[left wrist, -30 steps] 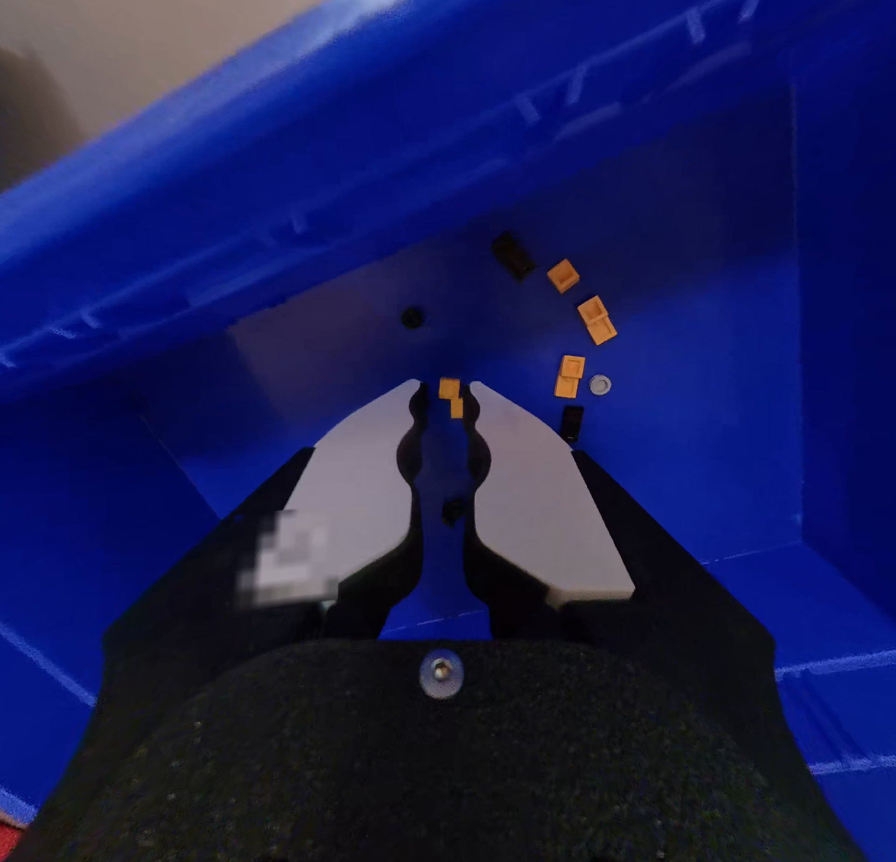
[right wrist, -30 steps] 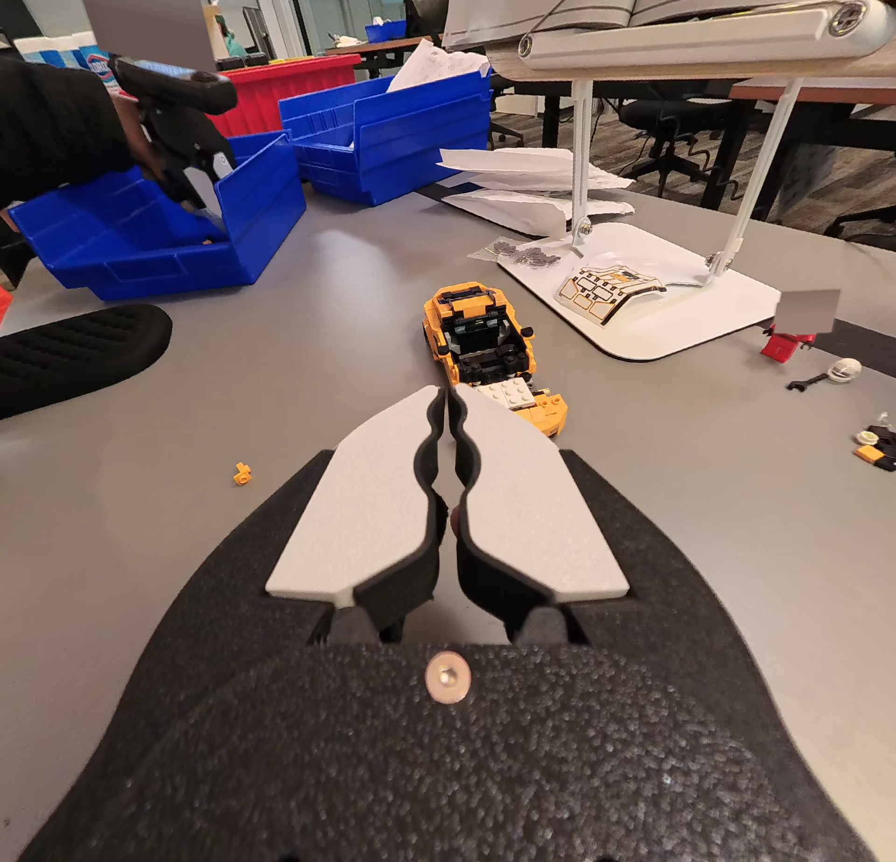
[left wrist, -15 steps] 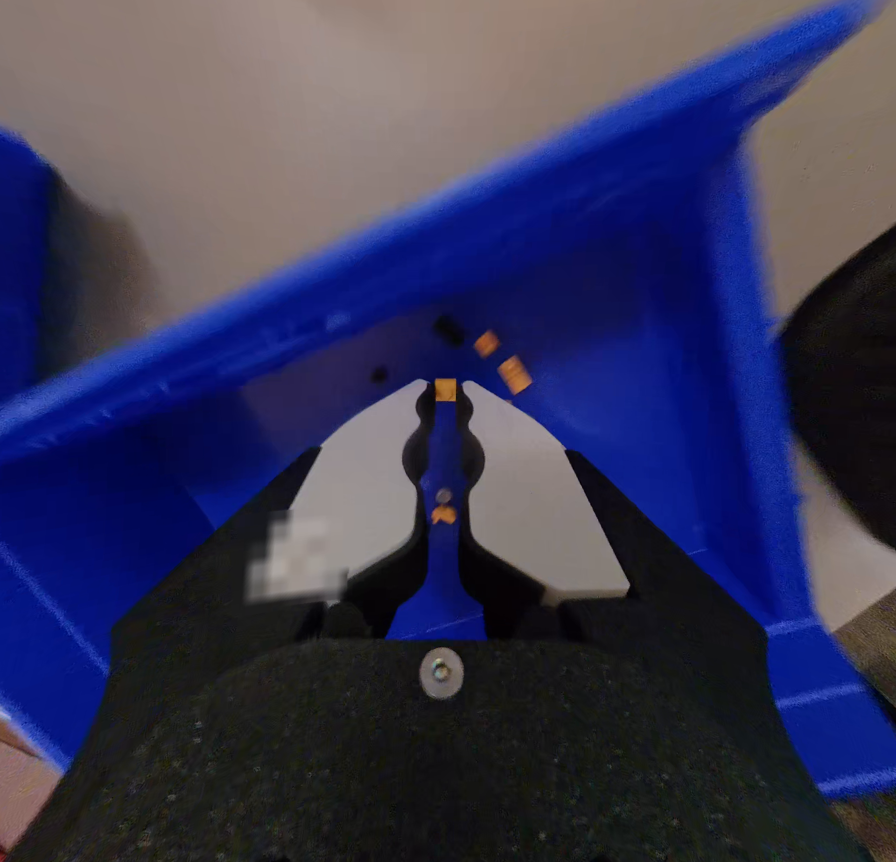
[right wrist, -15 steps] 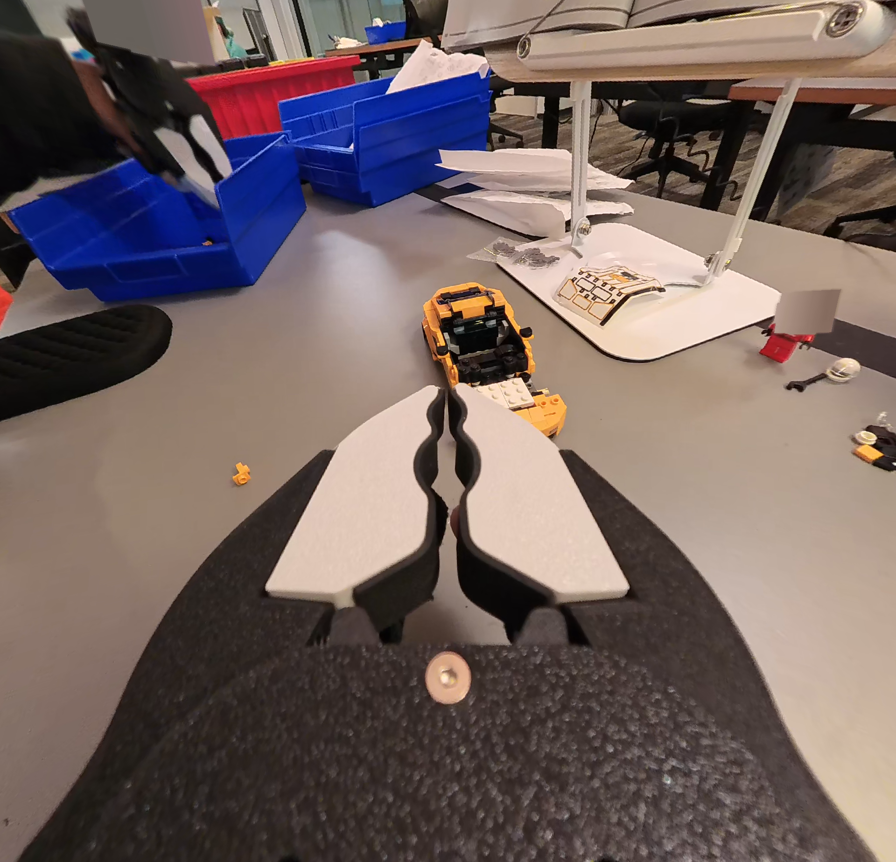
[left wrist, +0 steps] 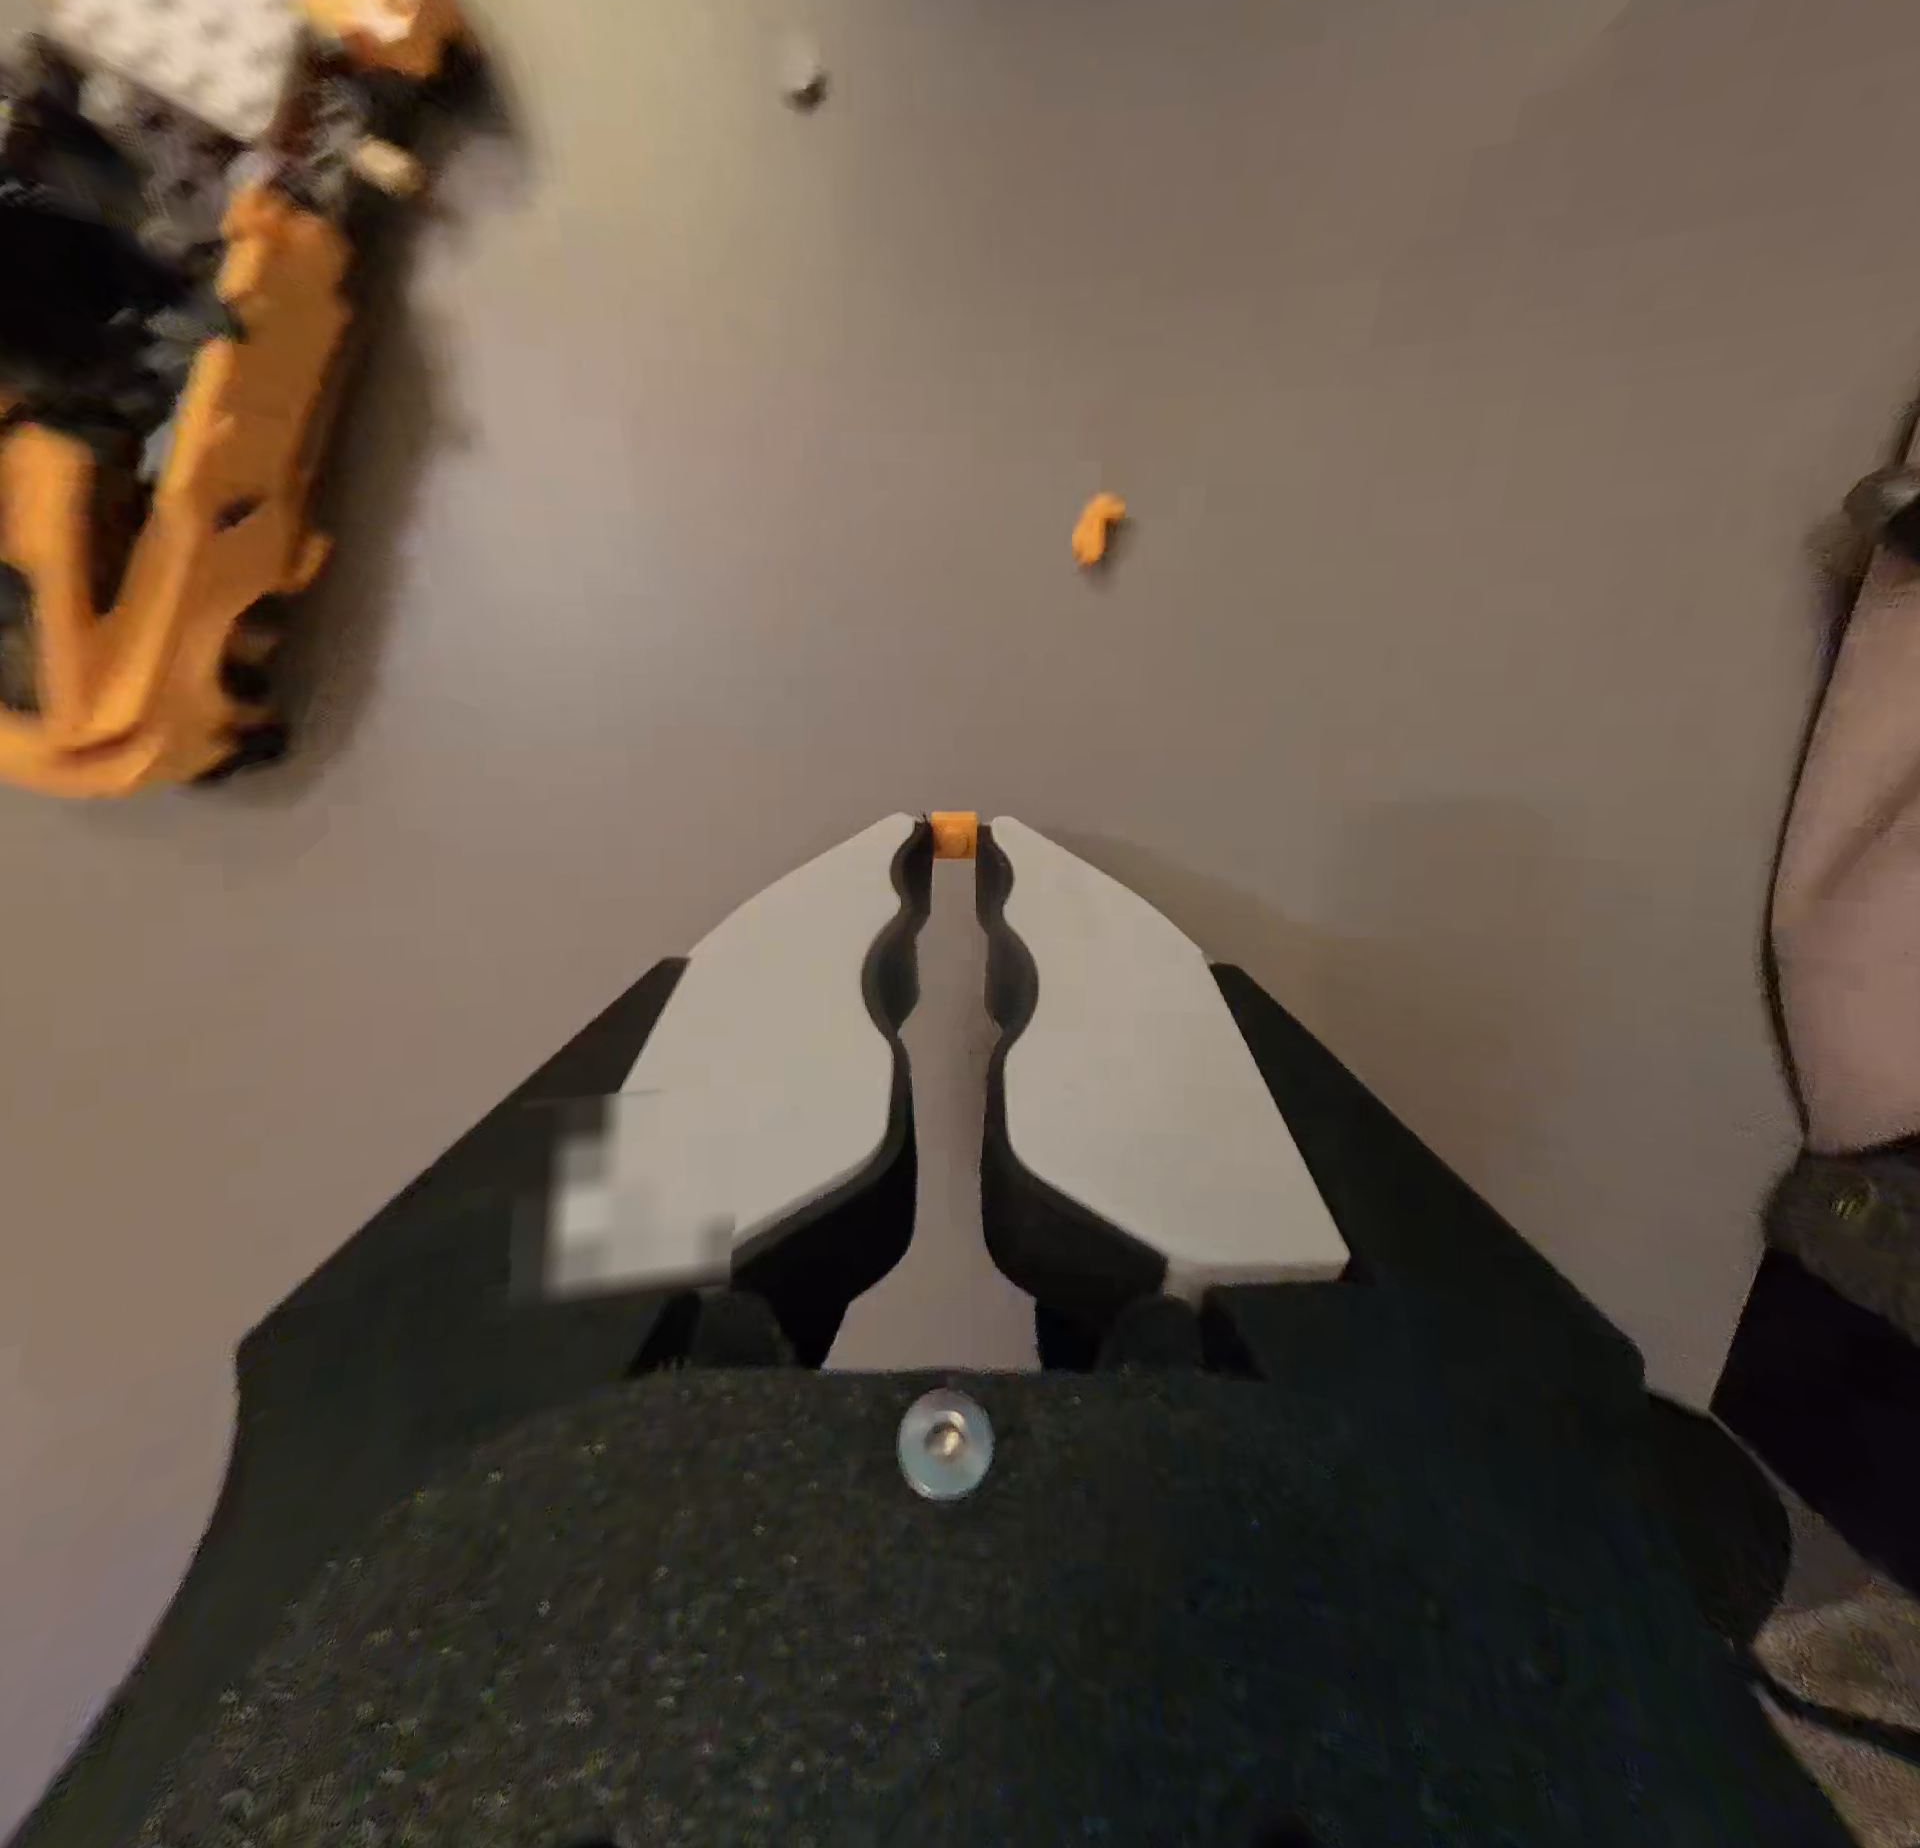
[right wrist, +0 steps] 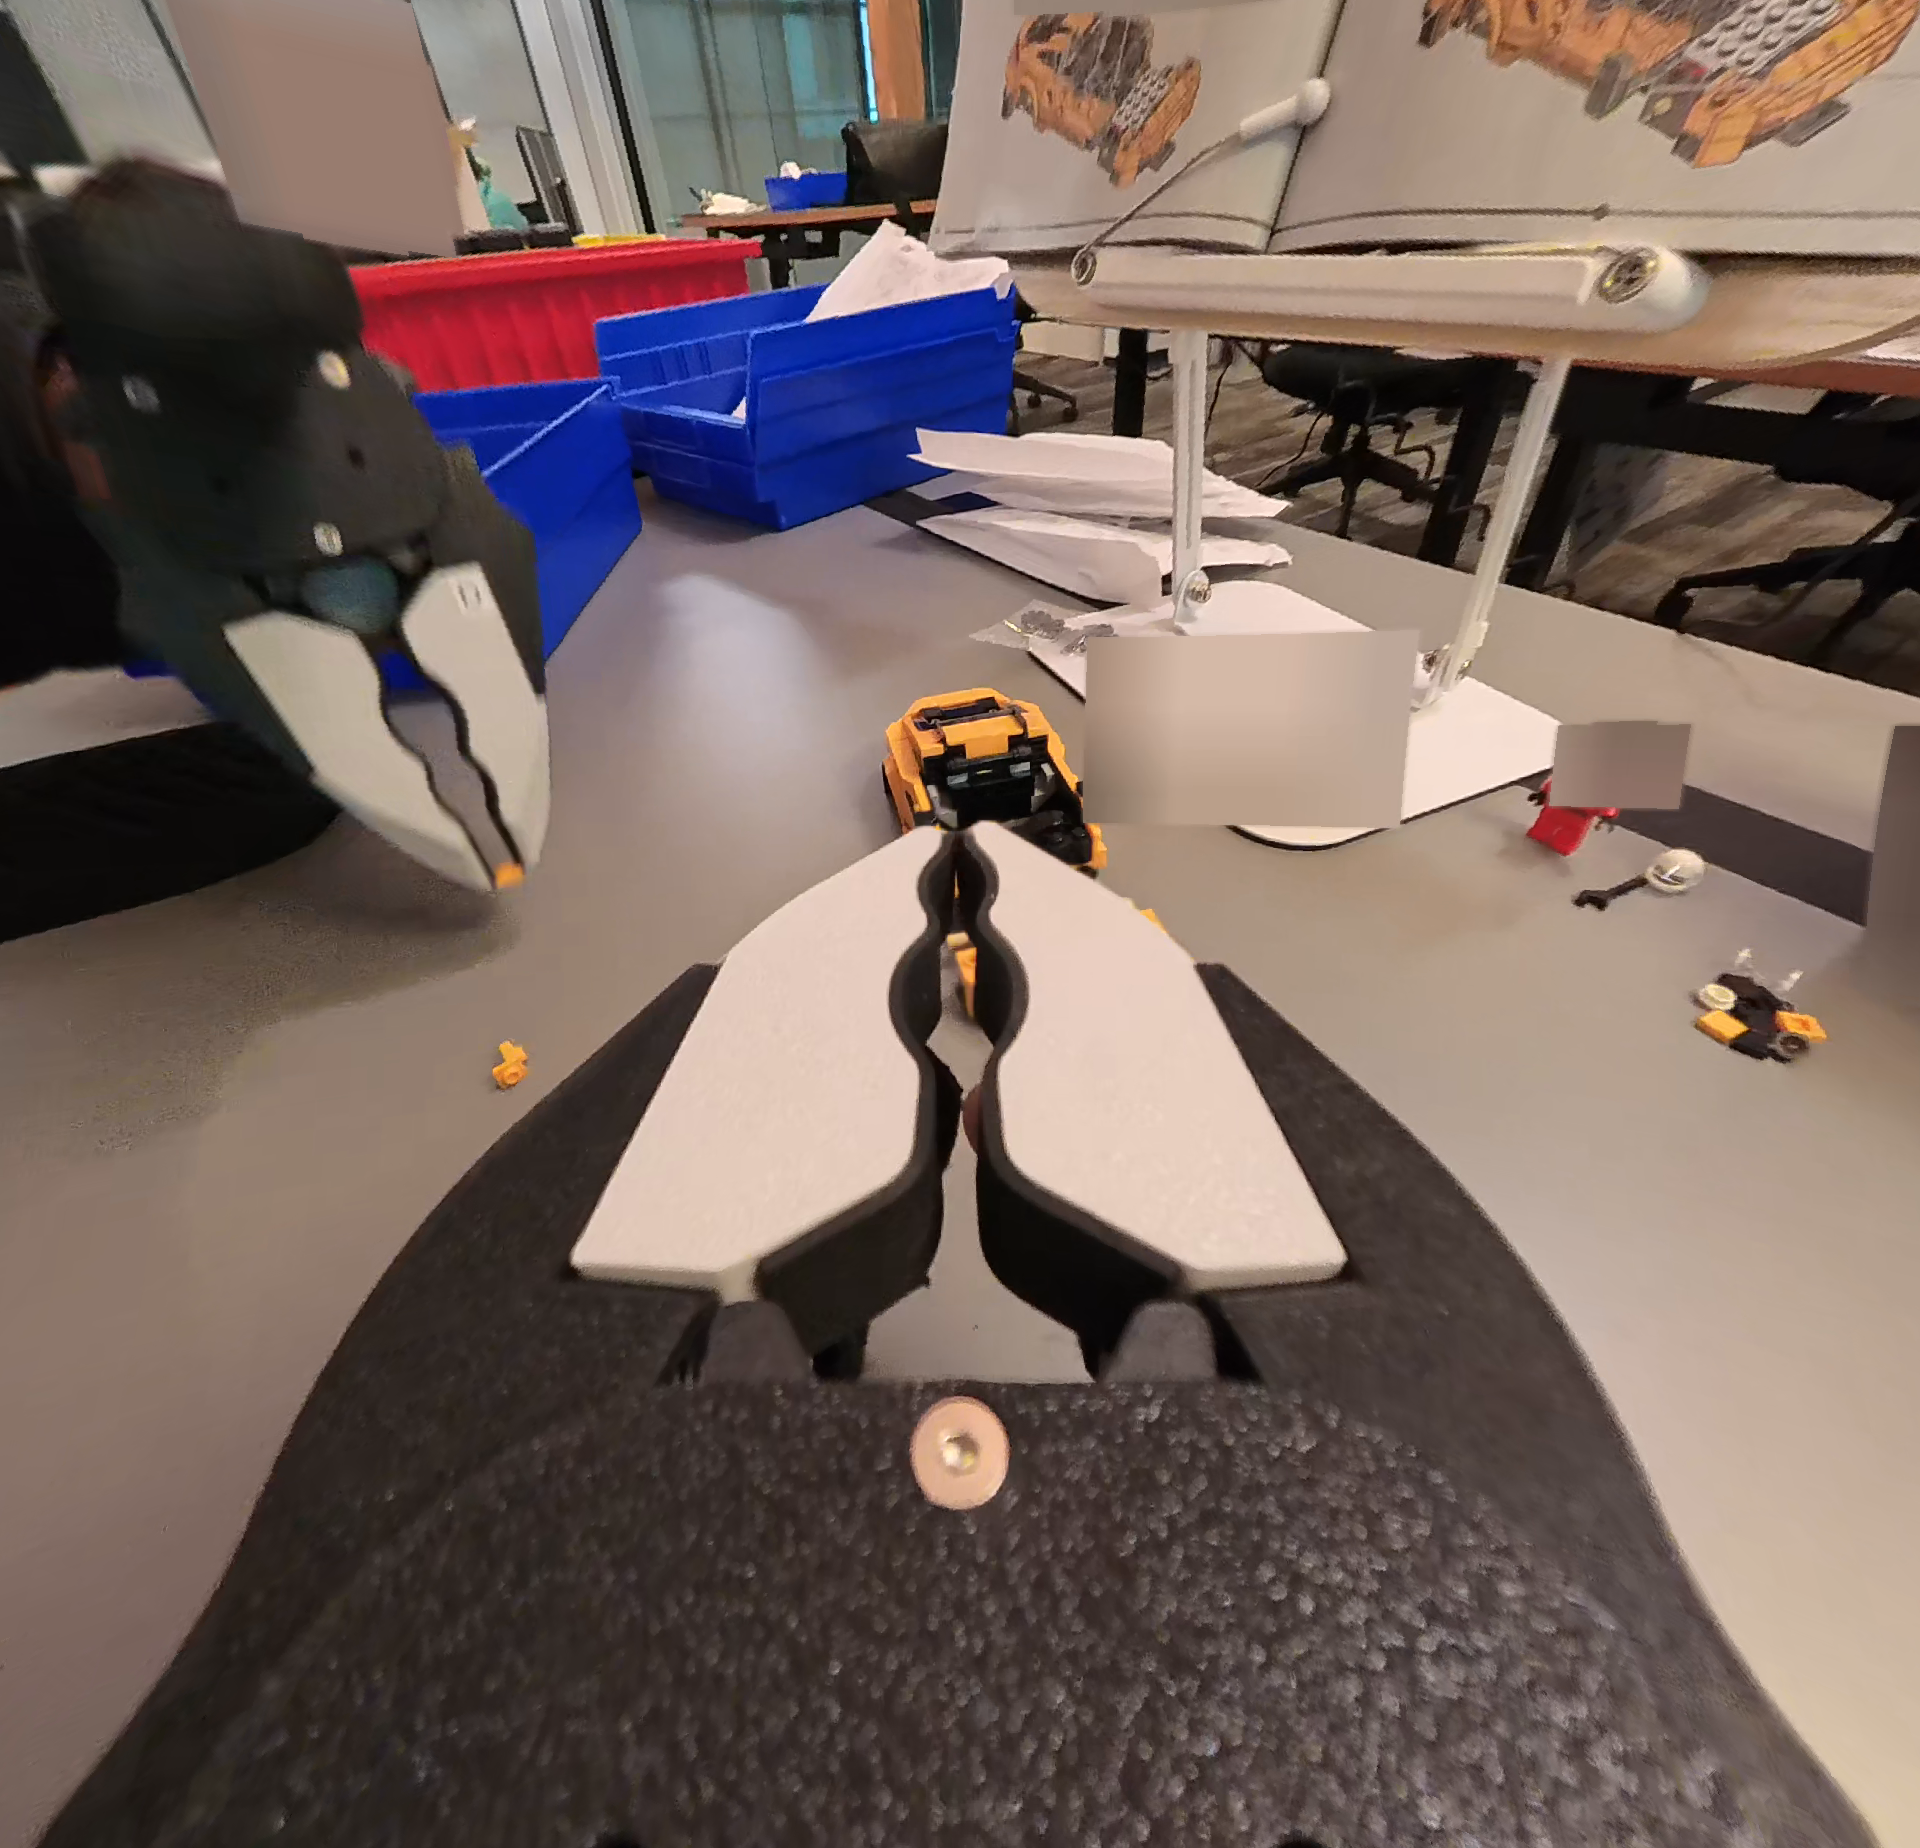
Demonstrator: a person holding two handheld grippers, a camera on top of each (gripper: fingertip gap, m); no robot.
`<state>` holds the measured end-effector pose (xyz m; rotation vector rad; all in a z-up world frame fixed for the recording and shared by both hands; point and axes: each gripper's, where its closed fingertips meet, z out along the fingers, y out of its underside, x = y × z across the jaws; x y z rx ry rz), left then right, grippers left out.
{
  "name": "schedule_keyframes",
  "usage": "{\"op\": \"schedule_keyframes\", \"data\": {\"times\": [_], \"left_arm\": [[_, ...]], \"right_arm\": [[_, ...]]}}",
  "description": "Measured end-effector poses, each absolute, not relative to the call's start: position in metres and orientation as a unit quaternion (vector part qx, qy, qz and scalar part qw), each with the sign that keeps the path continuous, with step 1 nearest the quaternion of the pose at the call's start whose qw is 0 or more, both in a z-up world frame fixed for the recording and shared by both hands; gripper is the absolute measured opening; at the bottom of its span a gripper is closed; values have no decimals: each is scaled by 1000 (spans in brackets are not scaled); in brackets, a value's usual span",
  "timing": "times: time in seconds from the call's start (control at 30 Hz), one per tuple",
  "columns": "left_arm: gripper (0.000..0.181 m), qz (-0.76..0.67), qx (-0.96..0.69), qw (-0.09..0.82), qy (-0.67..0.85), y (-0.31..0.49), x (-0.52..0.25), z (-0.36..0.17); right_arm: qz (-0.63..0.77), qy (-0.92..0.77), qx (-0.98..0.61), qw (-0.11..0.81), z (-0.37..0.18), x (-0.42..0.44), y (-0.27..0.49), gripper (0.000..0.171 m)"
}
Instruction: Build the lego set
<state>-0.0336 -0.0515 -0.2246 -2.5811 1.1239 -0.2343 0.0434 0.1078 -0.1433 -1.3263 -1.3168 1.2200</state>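
Note:
My left gripper is shut on a small orange brick at its fingertips and hangs above the grey table. It also shows in the right wrist view, at the left, with the orange brick in its tips. The half-built orange and black lego car lies at the left of the left wrist view, blurred. In the right wrist view the car sits just beyond my right gripper, which is shut and empty. A loose orange piece lies on the table.
Blue bins and a red bin stand at the back left. An instruction booklet on a white stand is at the back right. Small loose parts lie at the right. A black pad lies at the left. Some 20 centimetres of space lies between my two pairs of fingers. My left tips are roughly 7 centimetres from the loose orange piece. The right camera catches it too, in the right wrist view.
My left gripper has lifted out of the blue bin with the orange brick and moved right, over the table near the car. My right gripper has edged closer to the car.

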Motion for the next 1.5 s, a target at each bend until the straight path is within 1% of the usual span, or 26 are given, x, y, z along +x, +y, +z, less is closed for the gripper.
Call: {"op": "schedule_keyframes", "data": {"times": [0.13, 0.33, 0.37, 0.53, 0.73, 0.83, 0.93, 1.03, 1.07, 1.13, 1.2, 1.27, 1.33, 1.37, 1.5], "left_arm": [[7, -99, -896, 135, 412, -46, -11, -250], [7, -106, -890, 150, 418, -45, -4, -254], [9, -107, -886, 156, 423, -46, -4, -253], [28, -128, -869, 193, 437, -55, 1, -252], [41, -117, -858, 234, 441, -60, -1, -252], [41, -121, -858, 251, 431, -64, -2, -252], [44, -93, -858, 257, 436, -69, -10, -250], [40, -85, -861, 297, 404, -73, -22, -223], [37, -81, -861, 323, 384, -74, -29, -206], [25, -57, -857, 385, 338, -75, -55, -162], [0, -9, -851, 446, 278, -83, -99, -116], [0, 34, -864, 459, 203, -101, -154, -86], [0, 91, -884, 436, 143, -126, -212, -77], [0, 114, -897, 409, 125, -140, -238, -81], [0, 107, -954, 256, 111, -192, -301, -143]], "right_arm": [[497, -524, -531, 444, -139, 46, 110, 0], [500, -526, -531, 438, -141, 46, 110, 0], [499, -526, -531, 438, -141, 46, 110, 0], [496, -529, -532, 437, -143, 45, 109, 0], [496, -531, -532, 435, -144, 44, 108, 0], [497, -530, -533, 434, -145, 45, 109, 0], [497, -531, -532, 433, -145, 44, 108, 0], [497, -531, -531, 435, -144, 45, 107, 0], [497, -530, -531, 435, -143, 45, 108, 0], [500, -529, -531, 434, -143, 45, 108, 0], [501, -527, -530, 436, -141, 45, 107, 0], [499, -522, -530, 444, -139, 45, 110, 0], [495, -512, -531, 459, -135, 46, 114, 0], [493, -507, -532, 467, -133, 47, 117, 0], [484, -502, -535, 477, -133, 48, 121, 0]]}}
